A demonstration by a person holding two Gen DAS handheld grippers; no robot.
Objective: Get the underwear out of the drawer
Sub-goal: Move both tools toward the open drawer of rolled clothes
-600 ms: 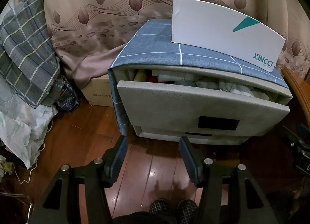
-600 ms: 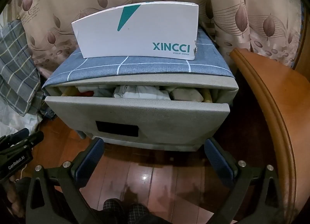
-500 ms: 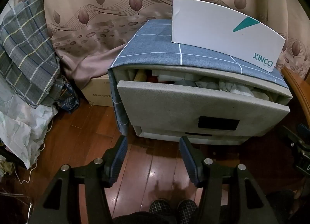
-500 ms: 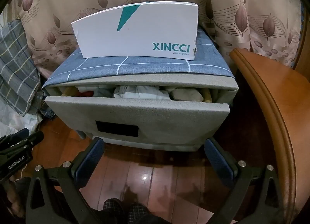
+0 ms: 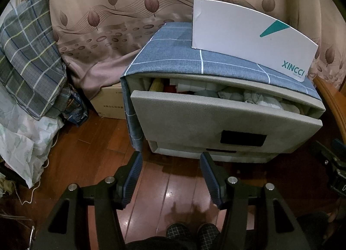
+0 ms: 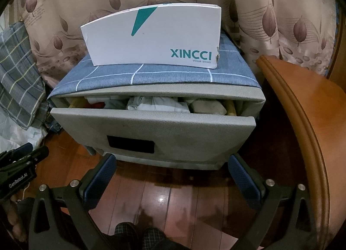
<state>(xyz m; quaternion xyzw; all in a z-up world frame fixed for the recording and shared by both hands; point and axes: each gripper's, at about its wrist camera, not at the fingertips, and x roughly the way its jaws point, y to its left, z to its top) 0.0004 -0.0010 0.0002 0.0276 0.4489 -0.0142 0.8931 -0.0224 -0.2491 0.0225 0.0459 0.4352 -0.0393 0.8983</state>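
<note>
While the grey felt-fronted drawer (image 6: 151, 133) stands partly pulled out, we hold both tongs, left (image 5: 170, 176) and right (image 6: 170, 180), open and empty above the floor; the pale folded underwear (image 6: 157, 105) remains inside (nothing lifted yet).

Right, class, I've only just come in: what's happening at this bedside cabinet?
A person holds a gripper in each hand over the wooden floor, facing a grey cabinet. Its top drawer is pulled partly out, with crumpled light clothes showing inside. The left gripper and right gripper are both open and empty, short of the drawer. A white shoe box stands on the blue checked cloth on top. Nothing has been taken out yet.
</note>
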